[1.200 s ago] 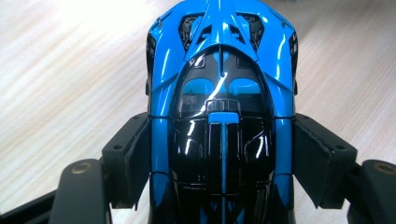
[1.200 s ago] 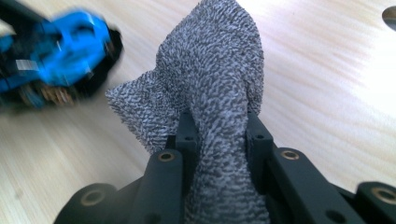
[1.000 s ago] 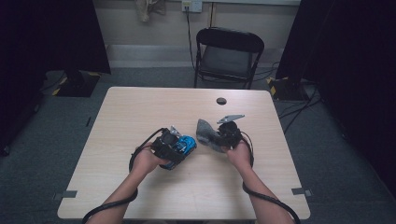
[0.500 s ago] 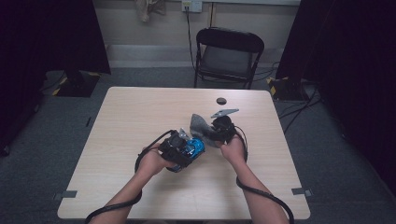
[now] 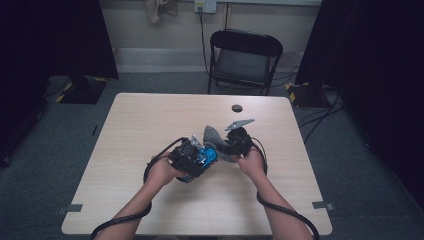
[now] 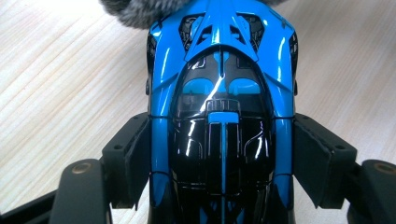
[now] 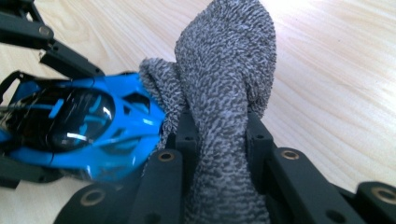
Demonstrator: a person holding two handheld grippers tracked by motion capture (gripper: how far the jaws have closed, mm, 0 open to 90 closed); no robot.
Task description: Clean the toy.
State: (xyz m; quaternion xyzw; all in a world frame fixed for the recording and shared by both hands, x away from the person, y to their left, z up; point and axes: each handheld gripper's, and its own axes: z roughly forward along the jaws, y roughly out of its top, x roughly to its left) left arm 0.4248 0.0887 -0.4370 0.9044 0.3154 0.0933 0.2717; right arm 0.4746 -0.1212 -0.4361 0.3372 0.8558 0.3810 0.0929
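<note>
The step in hand looks like wiping: a glossy blue-and-black plastic toy sports car [image 6: 222, 116] is being cleaned with a speckled grey knitted cloth [image 7: 224, 93]. In the high view the car [image 5: 205, 156] sits just below the middle of the frame, held a little above the pale wooden worktop [image 5: 150, 125]. The left tongs [image 6: 222, 161] are clamped on the car's flanks, one black pad against each side, as the left gripper view shows from its lower half. The right tongs [image 7: 219, 140] are pinched together on a bunched fold of the cloth, which rises to the upper middle of the right gripper view and touches the car's end at centre left [image 7: 79, 126].

The next move, by my judgement, calls for drawing the cloth along the car's body while the left grip stays firm, so the smooth shell does not slip.

No container is in view; a small dark round object [image 5: 237, 108] lies alone on the worktop in the upper middle.
</note>
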